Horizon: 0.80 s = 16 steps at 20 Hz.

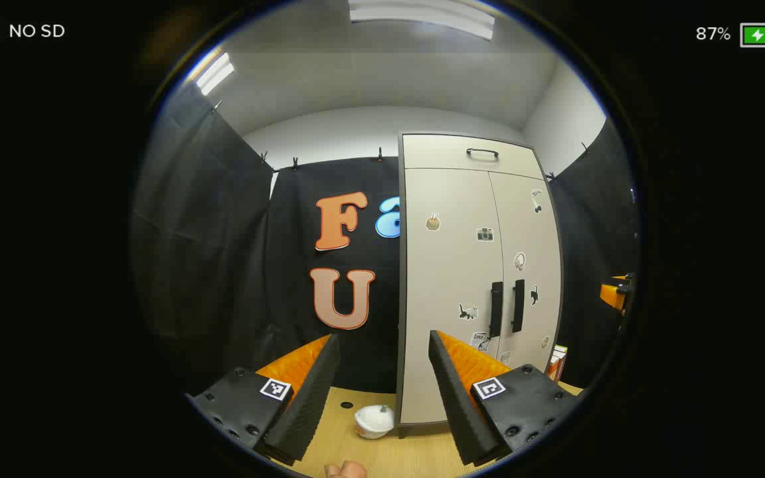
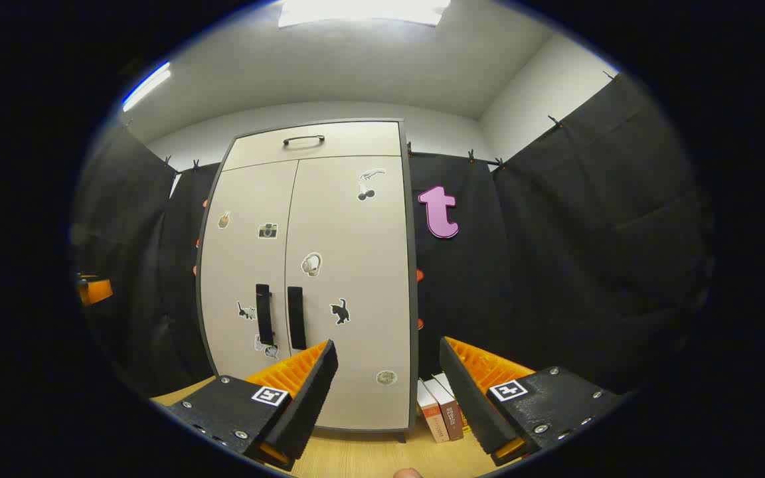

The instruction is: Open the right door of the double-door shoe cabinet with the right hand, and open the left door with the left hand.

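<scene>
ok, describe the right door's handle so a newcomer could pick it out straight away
Find the tall pale shoe cabinet against the black cloth. Two black vertical bar handles sit side by side at its centre seam, low on the doors. The right door handle is the one nearer the black cat sticker.

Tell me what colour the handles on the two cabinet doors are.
Black, both door handles, standing side by side on pale beige doors. The right gripper view shows them best.
</scene>
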{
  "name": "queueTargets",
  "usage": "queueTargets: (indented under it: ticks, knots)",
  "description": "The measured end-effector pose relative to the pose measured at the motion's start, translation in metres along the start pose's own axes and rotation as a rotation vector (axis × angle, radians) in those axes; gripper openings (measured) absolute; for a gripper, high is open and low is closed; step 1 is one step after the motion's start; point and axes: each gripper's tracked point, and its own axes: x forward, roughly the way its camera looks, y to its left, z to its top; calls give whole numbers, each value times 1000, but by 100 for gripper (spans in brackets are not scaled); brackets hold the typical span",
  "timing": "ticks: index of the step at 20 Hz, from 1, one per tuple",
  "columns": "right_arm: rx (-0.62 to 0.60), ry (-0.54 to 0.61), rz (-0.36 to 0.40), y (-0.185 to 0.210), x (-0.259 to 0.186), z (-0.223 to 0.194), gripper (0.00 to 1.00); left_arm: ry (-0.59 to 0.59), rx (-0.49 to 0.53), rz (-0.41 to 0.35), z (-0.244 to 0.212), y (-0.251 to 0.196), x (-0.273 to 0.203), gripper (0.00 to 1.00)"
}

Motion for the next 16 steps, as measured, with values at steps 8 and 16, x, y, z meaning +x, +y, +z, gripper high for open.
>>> queueTargets:
  ticks: [8, 16]
  knots:
    - [-15, 9, 10, 3, -2, -2, 94, 10, 4, 1, 0, 0, -1, 81]
    - [-19, 23, 5, 2, 0, -6, 94, 11, 1, -10, 0, -1, -2, 81]
